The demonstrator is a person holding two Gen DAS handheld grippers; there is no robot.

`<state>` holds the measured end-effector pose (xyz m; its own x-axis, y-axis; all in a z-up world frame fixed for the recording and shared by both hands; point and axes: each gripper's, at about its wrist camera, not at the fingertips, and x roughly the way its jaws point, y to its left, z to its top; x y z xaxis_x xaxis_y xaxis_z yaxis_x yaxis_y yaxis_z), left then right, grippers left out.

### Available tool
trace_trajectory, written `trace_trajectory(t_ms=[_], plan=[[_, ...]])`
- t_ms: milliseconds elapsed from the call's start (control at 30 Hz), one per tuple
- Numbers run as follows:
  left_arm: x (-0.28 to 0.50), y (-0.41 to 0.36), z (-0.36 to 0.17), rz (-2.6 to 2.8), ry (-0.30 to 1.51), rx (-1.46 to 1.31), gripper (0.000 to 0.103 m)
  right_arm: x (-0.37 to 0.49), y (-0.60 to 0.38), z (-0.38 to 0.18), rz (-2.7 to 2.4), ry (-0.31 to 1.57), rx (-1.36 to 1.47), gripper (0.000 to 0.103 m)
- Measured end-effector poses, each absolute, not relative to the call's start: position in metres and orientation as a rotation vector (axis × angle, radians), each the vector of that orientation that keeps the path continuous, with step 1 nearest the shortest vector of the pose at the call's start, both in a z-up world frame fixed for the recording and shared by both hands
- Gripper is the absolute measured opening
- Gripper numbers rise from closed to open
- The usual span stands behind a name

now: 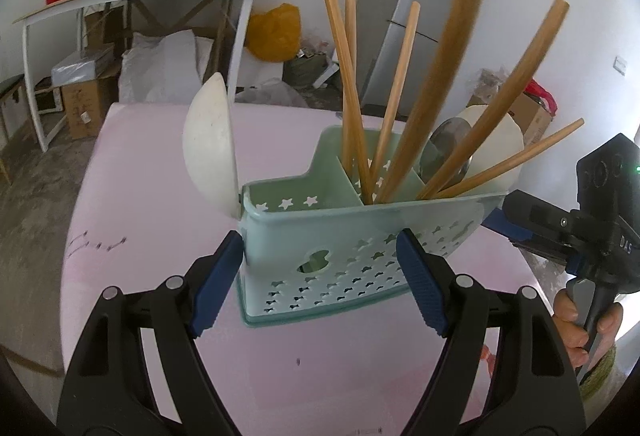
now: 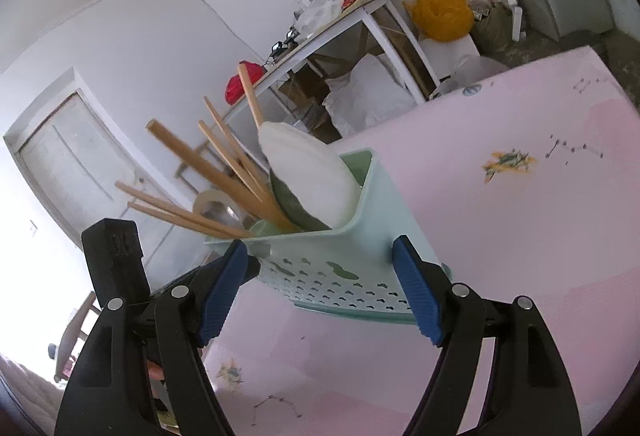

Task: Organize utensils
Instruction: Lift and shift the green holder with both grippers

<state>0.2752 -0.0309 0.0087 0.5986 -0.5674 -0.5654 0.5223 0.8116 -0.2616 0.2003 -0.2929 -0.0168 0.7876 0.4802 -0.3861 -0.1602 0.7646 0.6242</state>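
A: Mint utensil caddy stands on the pink bench, centre of the left wrist view. Wooden chopsticks upright in its middle slot, fanning toward 1 o'clock.

B: White bowl on edge at the caddy's 9 o'clock end. Second white bowl at 2 o'clock, metal spoon beside it.

A: Left claw spread wide, pads flanking the caddy's near wall, gripping nothing.

B: Right claw likewise agape at the caddy's end wall, nothing clamped. A hand holds its grip at 4 o'clock.
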Motion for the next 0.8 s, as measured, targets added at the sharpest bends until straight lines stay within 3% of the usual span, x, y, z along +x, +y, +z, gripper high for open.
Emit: trace_trajectory(t_ms=[633, 800], plan=[[0.24, 0.002, 0.01, -0.597, 0.688, -0.132, 0.074, 0.173, -0.276, -0.01, 0.353, 0.584, 0.655, 0.074], [0.219, 0.014, 0.014, -0.528, 0.677, -0.12, 0.077, 0.143, -0.261, 0.004, 0.258, 0.585, 0.53, 0.074]])
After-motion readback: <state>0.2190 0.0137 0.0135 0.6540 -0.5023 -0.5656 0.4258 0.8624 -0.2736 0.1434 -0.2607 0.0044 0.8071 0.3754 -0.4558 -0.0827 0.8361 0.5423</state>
